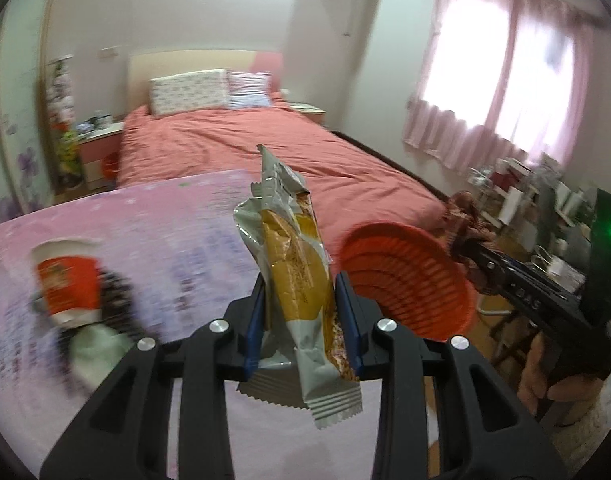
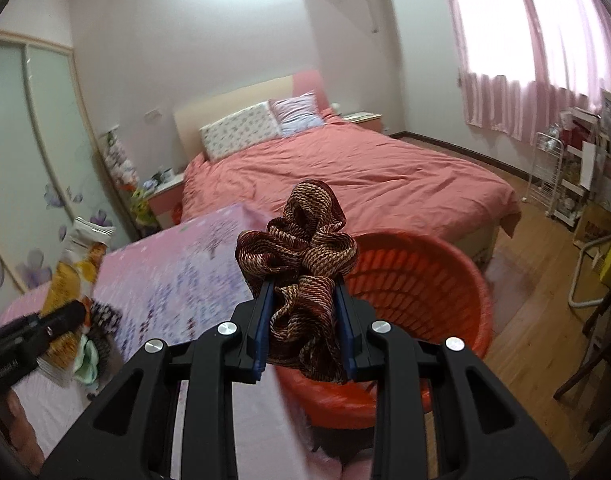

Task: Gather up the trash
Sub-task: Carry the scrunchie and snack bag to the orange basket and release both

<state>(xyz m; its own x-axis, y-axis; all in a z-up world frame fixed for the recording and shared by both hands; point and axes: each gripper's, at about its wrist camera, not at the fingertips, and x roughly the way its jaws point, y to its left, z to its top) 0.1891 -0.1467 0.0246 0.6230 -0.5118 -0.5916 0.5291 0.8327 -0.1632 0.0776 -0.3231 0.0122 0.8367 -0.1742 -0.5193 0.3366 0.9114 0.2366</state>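
Note:
My left gripper [image 1: 301,284] is shut on a silver and yellow snack wrapper [image 1: 293,264], which stands upright between the blue pads above the pink-covered table [image 1: 165,232]. My right gripper [image 2: 303,286] is shut on a crumpled brown and red woven cloth [image 2: 305,240], just in front of an orange plastic basket [image 2: 425,288]. In the left wrist view that basket [image 1: 405,280] is to the right of the wrapper, with the right gripper [image 1: 465,248] and cloth [image 1: 463,208] at its far rim. A red and white paper cup [image 1: 65,280] lies blurred at left.
A dark patterned item [image 2: 105,316] and a pale green cloth [image 2: 87,360] lie on the table near the cup. A bed with a red cover [image 2: 345,176] stands beyond. White racks [image 2: 557,176] and clutter line the right wall over a wooden floor [image 2: 545,320].

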